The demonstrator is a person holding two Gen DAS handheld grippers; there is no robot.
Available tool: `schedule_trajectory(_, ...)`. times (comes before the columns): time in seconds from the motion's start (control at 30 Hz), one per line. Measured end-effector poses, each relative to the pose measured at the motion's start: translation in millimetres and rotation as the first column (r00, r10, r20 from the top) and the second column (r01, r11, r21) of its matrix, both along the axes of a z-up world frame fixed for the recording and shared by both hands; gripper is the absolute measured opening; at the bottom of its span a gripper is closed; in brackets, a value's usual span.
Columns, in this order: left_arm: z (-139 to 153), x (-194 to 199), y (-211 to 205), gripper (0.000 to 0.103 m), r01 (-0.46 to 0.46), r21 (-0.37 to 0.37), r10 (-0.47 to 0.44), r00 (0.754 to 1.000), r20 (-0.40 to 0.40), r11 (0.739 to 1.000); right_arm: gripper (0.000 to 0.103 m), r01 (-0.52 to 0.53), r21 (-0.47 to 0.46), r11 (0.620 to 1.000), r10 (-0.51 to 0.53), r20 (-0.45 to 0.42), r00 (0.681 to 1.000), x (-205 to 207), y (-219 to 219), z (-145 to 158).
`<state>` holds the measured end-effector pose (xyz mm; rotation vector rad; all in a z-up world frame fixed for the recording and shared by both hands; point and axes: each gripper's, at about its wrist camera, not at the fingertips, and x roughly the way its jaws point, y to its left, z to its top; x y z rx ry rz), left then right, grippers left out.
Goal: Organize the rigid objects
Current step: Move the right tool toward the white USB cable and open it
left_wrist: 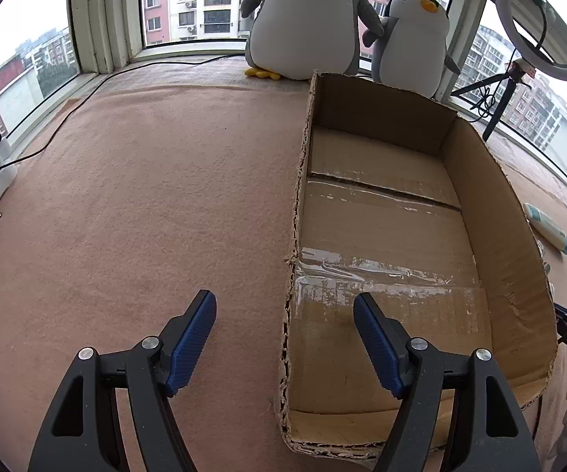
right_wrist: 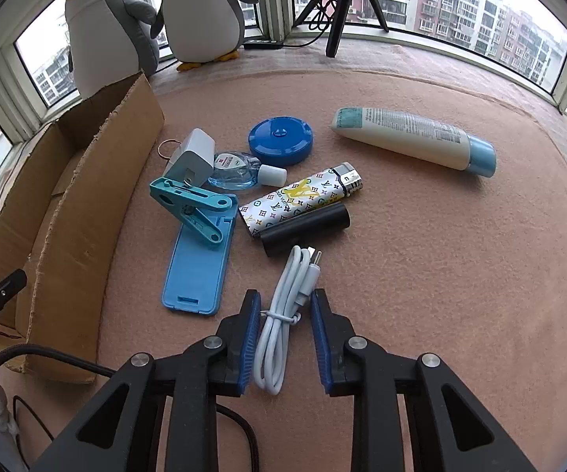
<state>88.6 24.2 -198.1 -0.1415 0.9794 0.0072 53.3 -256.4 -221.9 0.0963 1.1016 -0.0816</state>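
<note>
An empty cardboard box (left_wrist: 511, 259) lies on the pink cloth. My left gripper (left_wrist: 283, 303) hovers open astride the box's left wall near its front corner. In the right wrist view the box (right_wrist: 71, 204) stands left of a cluster: a blue phone stand (right_wrist: 195, 267), a white charger (right_wrist: 193, 153), a small clear bottle (right_wrist: 236, 171), a blue round case (right_wrist: 280, 139), a patterned lighter (right_wrist: 299, 196), a black cylinder (right_wrist: 307, 228) and a cream tube (right_wrist: 413, 141). My right gripper (right_wrist: 285, 297) is open, with a coiled white cable (right_wrist: 271, 338) lying between its fingers.
Two plush penguins (left_wrist: 307, 19) sit at the window behind the box. A tripod (right_wrist: 338, 8) with a ring light (left_wrist: 547, 19) stands at the back. A black wire (left_wrist: 47, 133) runs across the cloth at the far left. The tube (left_wrist: 547, 228) lies right of the box.
</note>
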Motion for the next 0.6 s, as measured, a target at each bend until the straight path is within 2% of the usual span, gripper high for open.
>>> schedule_trajectory(0.17, -1.2, 1.7, -0.8, 0.075, 0.004, -0.007, -0.004, 1.0, -0.005, 1.0, 0.018, 0.013, 0.018, 1.0, -0.013, 0.003, 1.0, 0.1, -5.8, 0.6)
schedule_trajectory(0.43, -2.9, 5.0, -4.9, 0.065, 0.02, -0.013, -0.02, 1.0, -0.008, 1.0, 0.018, 0.029, 0.029, 0.999, -0.029, 0.012, 0.999, -5.4, -10.3, 1.6)
schedule_trajectory(0.6, -2.4, 6.9, -7.1, 0.063, 0.027, 0.0, -0.027, 1.0, -0.004, 1.0, 0.018, 0.031, 0.028, 0.999, -0.032, 0.029, 0.999, -6.9, -10.4, 6.1)
